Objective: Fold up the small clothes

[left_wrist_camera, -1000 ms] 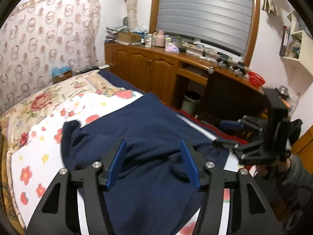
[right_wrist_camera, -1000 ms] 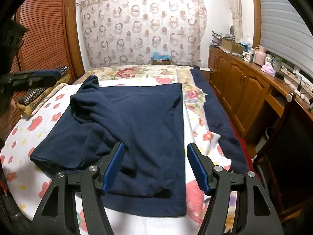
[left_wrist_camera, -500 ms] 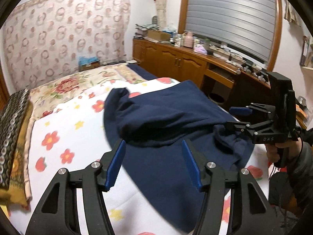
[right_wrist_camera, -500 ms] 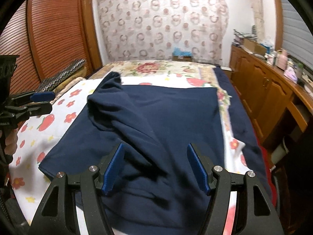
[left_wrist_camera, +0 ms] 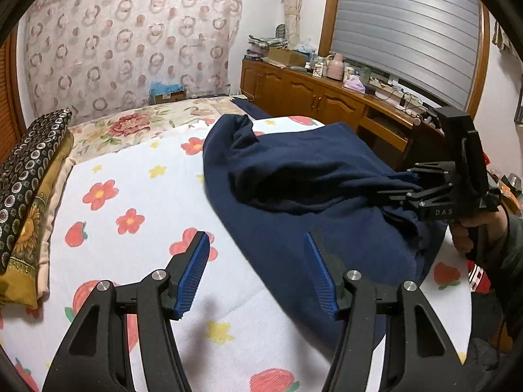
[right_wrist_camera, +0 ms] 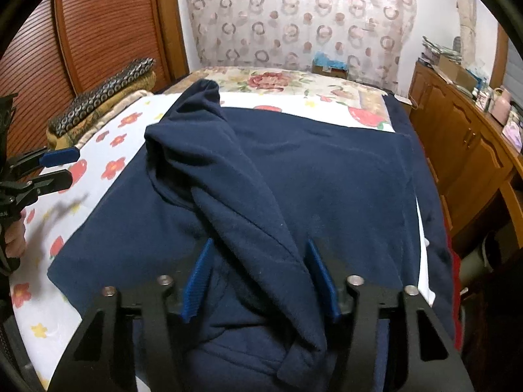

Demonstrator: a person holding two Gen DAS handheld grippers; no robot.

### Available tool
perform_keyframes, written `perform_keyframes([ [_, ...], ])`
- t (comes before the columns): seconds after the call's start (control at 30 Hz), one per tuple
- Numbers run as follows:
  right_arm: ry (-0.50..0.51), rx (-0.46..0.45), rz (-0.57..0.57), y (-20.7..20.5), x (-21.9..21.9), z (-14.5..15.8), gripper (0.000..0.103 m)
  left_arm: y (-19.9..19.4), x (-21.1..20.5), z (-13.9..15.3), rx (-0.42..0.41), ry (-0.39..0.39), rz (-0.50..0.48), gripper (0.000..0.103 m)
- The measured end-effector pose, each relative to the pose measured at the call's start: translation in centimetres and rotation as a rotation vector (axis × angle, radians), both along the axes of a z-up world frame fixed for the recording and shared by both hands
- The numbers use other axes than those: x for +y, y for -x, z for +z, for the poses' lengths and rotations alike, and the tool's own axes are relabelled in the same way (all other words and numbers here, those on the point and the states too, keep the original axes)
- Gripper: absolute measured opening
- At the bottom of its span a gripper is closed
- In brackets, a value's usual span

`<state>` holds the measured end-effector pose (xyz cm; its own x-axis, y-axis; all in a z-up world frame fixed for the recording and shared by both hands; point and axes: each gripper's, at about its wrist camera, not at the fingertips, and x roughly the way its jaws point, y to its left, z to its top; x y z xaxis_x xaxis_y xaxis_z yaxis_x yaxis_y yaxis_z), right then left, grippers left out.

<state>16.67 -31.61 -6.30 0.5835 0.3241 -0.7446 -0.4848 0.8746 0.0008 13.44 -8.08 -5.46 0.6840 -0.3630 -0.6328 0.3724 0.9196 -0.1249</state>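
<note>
Between the right gripper's [right_wrist_camera: 258, 277] closing jaws lies a bunched sleeve of the navy sweatshirt [right_wrist_camera: 294, 176], not yet pinched; the left gripper [left_wrist_camera: 258, 271] hovers released over the bed [left_wrist_camera: 130, 170]. Sleeve-folding is underway; next, clamp and carry it across.

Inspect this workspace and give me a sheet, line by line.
Surface: bed with a floral sheet, bare on the left gripper's side.
Job's things: navy garment spread flat, one sleeve lying across it as a raised ridge.
Clutter: folded patterned blanket at the bed's edge; cardboard box beyond the bed's far end.
Grippers: left gripper open, nothing between its pads, beside the garment's edge. Right gripper has just been closing around the sleeve; whether the pads press yet is unclear.
Cables: what look like thin leads on the counter.
Surroundings: wooden cabinets, patterned curtain, window shutter.
</note>
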Motion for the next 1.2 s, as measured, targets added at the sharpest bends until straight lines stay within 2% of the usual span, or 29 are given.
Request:
perform_keyframes([
  [0.03,0.006,0.001,0.007,0.1,0.1,0.0,0.04,0.1,0.0,0.0,-0.002,0.002,-0.002,0.075],
  [0.07,0.011,0.0,0.017,0.2,0.3,0.0,0.029,0.2,0.1,0.0,-0.007,0.012,-0.004,0.081],
  [0.13,0.017,-0.038,0.011,0.7,0.5,0.3,0.013,0.3,0.3,0.2,-0.007,0.026,-0.003,0.082],
  [0.3,-0.034,-0.123,-0.007,2.8,0.3,2.8,0.007,0.6,0.8,0.8,-0.032,0.04,0.016,0.083],
  [0.4,-0.071,-0.176,-0.007,4.6,-0.3,4.8,0.007,0.8,0.8,1.0,-0.041,0.046,0.019,0.083],
  [0.53,-0.022,-0.243,-0.032,6.3,-1.2,6.3,0.007,1.0,0.8,1.3,-0.049,0.045,0.023,0.083],
  [0.63,0.012,-0.211,-0.073,6.2,-2.3,5.3,0.007,1.0,0.6,1.4,-0.05,0.041,0.023,0.083],
  [0.77,0.065,-0.106,-0.115,5.1,-2.9,2.3,0.007,1.1,0.6,1.5,-0.053,0.035,0.029,0.083],
  [0.9,0.083,-0.099,-0.111,6.3,-2.4,1.8,0.008,1.2,0.5,1.7,-0.056,0.031,0.037,0.083],
  [1.0,0.073,-0.117,-0.124,6.7,-2.8,2.5,0.015,1.3,0.4,1.8,-0.059,0.029,0.036,0.083],
  [1.07,0.069,-0.131,-0.14,6.9,-2.8,3.0,0.037,1.4,0.4,1.8,-0.062,0.026,0.036,0.083],
  [1.2,0.044,-0.176,-0.121,7.8,-2.7,4.2,0.04,1.6,0.5,2.3,-0.082,0.028,0.059,0.083],
])
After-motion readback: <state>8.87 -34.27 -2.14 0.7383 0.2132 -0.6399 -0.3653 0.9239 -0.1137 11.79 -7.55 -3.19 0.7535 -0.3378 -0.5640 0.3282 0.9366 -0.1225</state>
